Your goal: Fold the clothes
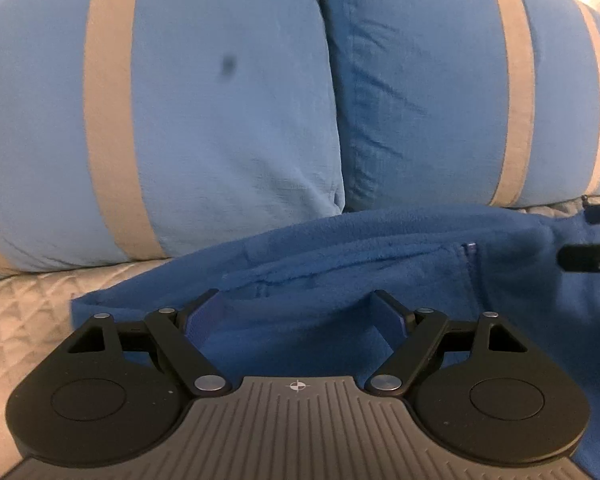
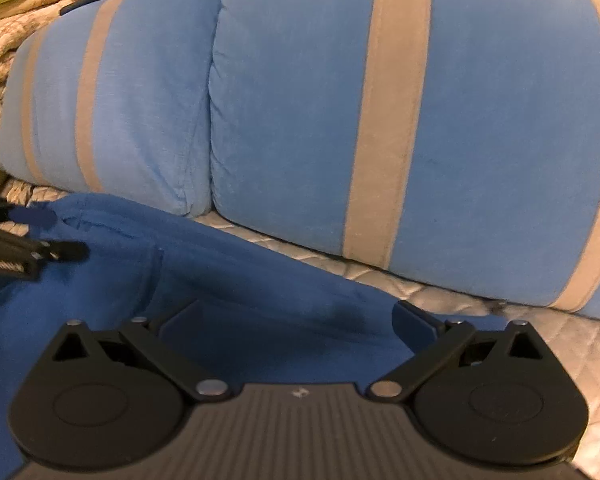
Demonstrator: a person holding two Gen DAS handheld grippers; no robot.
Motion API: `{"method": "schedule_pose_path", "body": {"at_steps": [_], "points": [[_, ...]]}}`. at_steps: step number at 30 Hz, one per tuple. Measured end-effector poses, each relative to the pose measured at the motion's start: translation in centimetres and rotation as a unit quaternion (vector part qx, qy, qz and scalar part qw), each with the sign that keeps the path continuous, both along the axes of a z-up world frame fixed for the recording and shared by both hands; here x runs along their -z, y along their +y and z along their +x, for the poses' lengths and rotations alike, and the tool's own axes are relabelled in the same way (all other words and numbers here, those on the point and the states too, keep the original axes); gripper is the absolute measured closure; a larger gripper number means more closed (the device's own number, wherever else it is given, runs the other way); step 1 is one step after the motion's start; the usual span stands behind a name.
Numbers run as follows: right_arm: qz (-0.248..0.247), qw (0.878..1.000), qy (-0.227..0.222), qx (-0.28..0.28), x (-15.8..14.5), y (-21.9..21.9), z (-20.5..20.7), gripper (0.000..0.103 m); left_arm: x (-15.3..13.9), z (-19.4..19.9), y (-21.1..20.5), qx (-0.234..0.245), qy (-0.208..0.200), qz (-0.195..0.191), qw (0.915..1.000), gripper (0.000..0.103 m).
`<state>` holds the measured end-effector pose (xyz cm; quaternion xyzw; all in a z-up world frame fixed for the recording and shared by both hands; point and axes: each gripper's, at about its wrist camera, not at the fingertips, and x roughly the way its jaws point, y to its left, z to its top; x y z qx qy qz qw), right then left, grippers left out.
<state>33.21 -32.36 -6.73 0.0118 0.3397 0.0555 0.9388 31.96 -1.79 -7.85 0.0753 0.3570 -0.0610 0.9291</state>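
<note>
I have both hand-held grippers, left [image 1: 296, 312] and right [image 2: 296, 320], spread wide over the blue fleece [image 1: 340, 264] lying on the bed [image 2: 560, 344] below the pillows [image 2: 300, 100], apparently placed to pinch its cloth.

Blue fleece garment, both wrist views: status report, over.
Left gripper and right gripper: jaws open, low over the cloth, nothing held. Blue fleece garment lies rumpled on the quilted cover. Striped pillows close behind, not blocking.
</note>
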Motion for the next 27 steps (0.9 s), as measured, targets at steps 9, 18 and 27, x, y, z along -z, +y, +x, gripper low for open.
{"method": "schedule_pose_path", "body": {"at_steps": [9,18,27], "points": [[0.012,0.999,0.004,0.049,3.7,1.4,2.6,0.000,4.5,2.7,2.9,-0.030,0.014,-0.087,0.9957,0.000],[0.028,0.997,-0.008,0.075,6.9,1.3,3.6,0.001,5.6,3.1,4.2,-0.027,0.013,-0.146,0.9888,0.000],[0.023,0.997,-0.022,0.074,7.1,1.3,3.2,0.001,3.3,1.4,3.8,-0.042,0.001,-0.127,0.9910,0.000]]}}
